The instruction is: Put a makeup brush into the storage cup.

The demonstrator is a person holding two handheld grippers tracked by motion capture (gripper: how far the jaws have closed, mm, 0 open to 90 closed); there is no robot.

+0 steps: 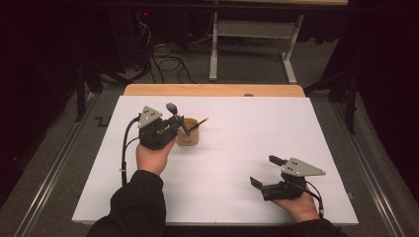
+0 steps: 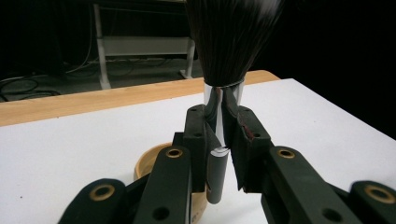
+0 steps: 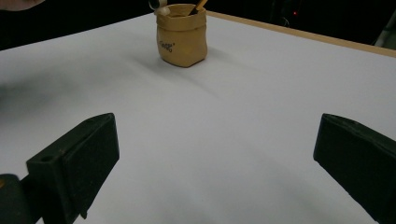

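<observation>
I held the dark-bristled, chrome-ferruled makeup brush (image 2: 219, 100) clamped in my left gripper (image 1: 174, 127), just over the small tan pouch-shaped holder (image 1: 188, 133), where a thin wooden-handled brush (image 1: 201, 122) leaned. My right gripper (image 1: 263, 172) rested well apart, jaws wide and empty. Risks noted: the polished ferrule could slip through the pads; a tilted handle could catch the rim and topple the light holder. The surface was a plain white board (image 1: 247, 143) on a wooden table (image 1: 212, 90); the room was dim, with floor cables (image 1: 168, 64).

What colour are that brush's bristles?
Dark brown-black with pale tips on the brush; the left gripper view shows them best.
</observation>
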